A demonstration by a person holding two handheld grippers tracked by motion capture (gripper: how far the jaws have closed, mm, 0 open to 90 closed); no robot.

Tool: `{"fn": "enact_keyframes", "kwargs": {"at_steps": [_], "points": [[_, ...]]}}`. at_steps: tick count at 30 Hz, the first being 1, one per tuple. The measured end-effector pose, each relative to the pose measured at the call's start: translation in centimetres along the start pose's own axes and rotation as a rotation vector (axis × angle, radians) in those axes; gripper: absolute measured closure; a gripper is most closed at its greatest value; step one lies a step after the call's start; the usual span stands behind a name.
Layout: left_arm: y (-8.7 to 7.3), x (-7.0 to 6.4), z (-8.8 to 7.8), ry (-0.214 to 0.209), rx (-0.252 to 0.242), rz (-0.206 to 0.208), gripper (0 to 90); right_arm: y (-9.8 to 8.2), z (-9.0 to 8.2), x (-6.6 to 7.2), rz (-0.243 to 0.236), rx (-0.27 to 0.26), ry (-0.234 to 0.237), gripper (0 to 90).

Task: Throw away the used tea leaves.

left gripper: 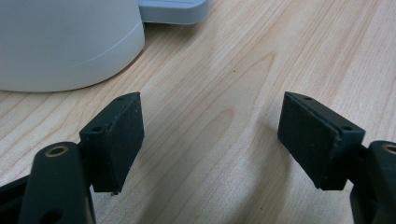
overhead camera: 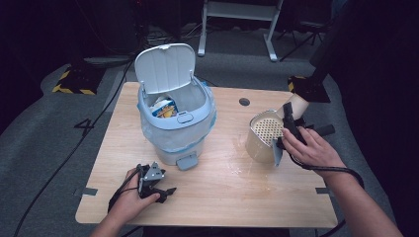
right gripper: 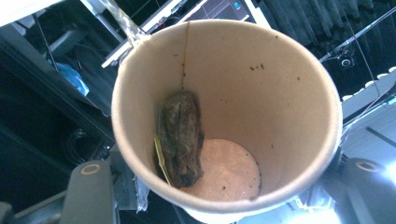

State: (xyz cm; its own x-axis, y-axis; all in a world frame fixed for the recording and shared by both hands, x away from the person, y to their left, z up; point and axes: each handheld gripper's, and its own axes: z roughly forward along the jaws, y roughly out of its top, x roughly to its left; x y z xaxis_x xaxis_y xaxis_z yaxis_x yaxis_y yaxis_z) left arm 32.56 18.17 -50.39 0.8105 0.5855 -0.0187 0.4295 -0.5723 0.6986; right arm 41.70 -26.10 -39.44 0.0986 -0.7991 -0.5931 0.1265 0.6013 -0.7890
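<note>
My right gripper [overhead camera: 289, 123] is shut on a brown paper cup [overhead camera: 297, 104], tipped mouth-down toward a beige canister with a perforated strainer top [overhead camera: 264, 134] at the table's right. In the right gripper view the cup [right gripper: 271, 88] faces me, and a wet, dark tea bag [right gripper: 181, 137] clings to its inner wall; the jaws flank the cup's outside. My left gripper [overhead camera: 165, 190] rests low on the table near the front left, open, with bare wood between its pads [left gripper: 123, 140].
A pale blue pedal bin [overhead camera: 175, 123] stands at the table's middle left, lid [overhead camera: 165, 66] raised, lined with a bag and holding a small carton [overhead camera: 164, 107]. Its base [left gripper: 65, 42] and pedal [left gripper: 173, 9] lie just beyond my left gripper. The wooden table [overhead camera: 222, 197] has a cable hole [overhead camera: 244, 101].
</note>
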Motion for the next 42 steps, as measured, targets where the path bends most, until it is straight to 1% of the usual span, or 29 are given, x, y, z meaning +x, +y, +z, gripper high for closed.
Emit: {"fn": "enact_keyframes", "kwargs": {"at_steps": [1, 2, 4, 5, 7, 9, 10, 11, 12, 13, 14, 16, 18, 19, 20, 21, 22, 23, 24, 26, 27, 29, 31, 33, 37, 38, 39, 40, 42], "points": [[0.0, 0.0, 0.0, 0.000, 0.000, 0.000, 23.0, -0.1, 0.0, 0.0, -0.006, 0.009, -0.006, 34.3], [0.0, 0.0, 0.0, 0.000, 0.000, 0.000, 22.9, -0.1, 0.0, -0.1, -0.030, 0.018, -0.015, 34.3], [0.0, 0.0, 0.0, 0.000, 0.000, 0.000, 22.9, -0.2, 0.0, -0.1, -0.042, 0.024, -0.023, 34.4], [0.0, 0.0, 0.0, 0.000, 0.000, 0.000, 23.0, -0.1, 0.0, -0.2, -0.048, 0.038, -0.025, 34.5], [0.0, 0.0, 0.0, 0.000, 0.000, 0.000, 22.9, 0.2, 0.0, -0.1, -0.086, 0.020, -0.028, 34.6], [0.0, 0.0, 0.0, 0.000, 0.000, 0.000, 22.9, -0.2, 0.3, -0.3, -0.054, 0.035, -0.023, 34.7], [0.0, 0.0, 0.0, -0.001, 0.000, -0.001, 23.0, -0.4, 0.4, -0.3, -0.062, 0.037, -0.032, 34.8], [0.0, 0.0, 0.0, -0.002, 0.000, -0.001, 22.9, -0.7, 0.6, -0.3, -0.056, 0.038, -0.025, 34.8], [0.0, 0.1, 0.0, -0.004, 0.000, 0.001, 22.8, -0.7, 0.7, -0.3, -0.055, 0.055, -0.020, 34.8], [0.0, 0.0, 0.0, -0.003, 0.001, 0.001, 22.8, -0.4, 0.7, -0.1, -0.089, 0.045, -0.018, 34.9], [0.0, 0.0, 0.0, -0.002, 0.000, -0.001, 22.8, 0.0, 0.6, 0.0, -0.111, -0.002, -0.016, 35.1], [0.0, 0.0, 0.0, -0.002, 0.001, 0.000, 22.7, -0.3, 0.7, -0.3, -0.054, 0.036, -0.018, 35.1], [0.0, 0.0, 0.0, -0.002, 0.001, 0.000, 22.7, -0.5, 0.7, -0.4, -0.045, 0.025, -0.033, 35.1], [0.0, 0.0, 0.0, -0.003, 0.000, -0.001, 22.7, -0.5, 0.8, -0.4, -0.034, 0.056, -0.030, 35.1], [0.0, 0.0, 0.0, -0.002, 0.001, 0.000, 22.6, -0.2, 0.7, -0.2, -0.078, 0.048, -0.033, 35.2], [0.0, 0.0, 0.0, -0.002, 0.000, -0.001, 22.6, 0.1, 0.5, -0.1, -0.089, 0.005, -0.041, 35.2], [0.0, 0.0, 0.0, -0.001, 0.000, -0.001, 22.6, 0.2, 0.4, -0.2, -0.080, 0.032, -0.045, 35.2], [0.0, 0.0, 0.0, -0.002, 0.000, -0.001, 22.6, 0.4, 0.3, -0.2, -0.096, 0.036, -0.045, 35.2], [0.0, 0.0, 0.0, -0.001, 0.000, -0.001, 22.6, 0.5, 0.2, -0.2, -0.121, 0.005, -0.056, 35.2], [0.0, 0.0, 0.0, -0.001, 0.000, -0.001, 22.6, -0.1, 0.6, -0.5, -0.069, 0.059, -0.050, 35.2], [0.0, 0.0, 0.0, -0.001, 0.000, -0.001, 22.6, 0.0, 0.6, -0.5, -0.104, 0.044, -0.054, 35.2], [0.0, 0.0, 0.0, 0.000, 0.000, -0.001, 22.6, 0.1, 0.4, -0.5, -0.117, 0.035, -0.062, 35.2], [0.0, 0.0, 0.0, 0.000, 0.001, -0.001, 22.6, 0.0, 0.4, -0.7, -0.087, 0.035, -0.054, 35.1], [0.0, 0.0, 0.0, 0.000, 0.001, -0.001, 22.6, 0.0, 0.4, -0.7, -0.069, 0.039, -0.052, 34.9], [0.0, 0.0, 0.0, 0.000, 0.000, -0.001, 22.6, -0.1, 0.5, -0.5, -0.032, 0.031, -0.032, 34.4], [0.0, 0.0, 0.0, -0.001, 0.000, -0.002, 22.6, -0.2, 0.5, -0.4, -0.015, 0.027, -0.026, 34.2], [0.0, 0.0, 0.0, -0.001, 0.000, -0.001, 22.5, -0.4, 0.5, -0.3, 0.008, 0.022, -0.020, 34.0], [0.0, 0.0, 0.0, -0.001, 0.000, -0.001, 22.5, -0.6, 0.5, -0.3, 0.044, 0.019, -0.010, 33.8], [0.0, 0.0, 0.0, -0.001, 0.000, -0.001, 22.5, -1.2, 0.5, -0.1, 0.145, 0.009, 0.015, 33.5]]}}
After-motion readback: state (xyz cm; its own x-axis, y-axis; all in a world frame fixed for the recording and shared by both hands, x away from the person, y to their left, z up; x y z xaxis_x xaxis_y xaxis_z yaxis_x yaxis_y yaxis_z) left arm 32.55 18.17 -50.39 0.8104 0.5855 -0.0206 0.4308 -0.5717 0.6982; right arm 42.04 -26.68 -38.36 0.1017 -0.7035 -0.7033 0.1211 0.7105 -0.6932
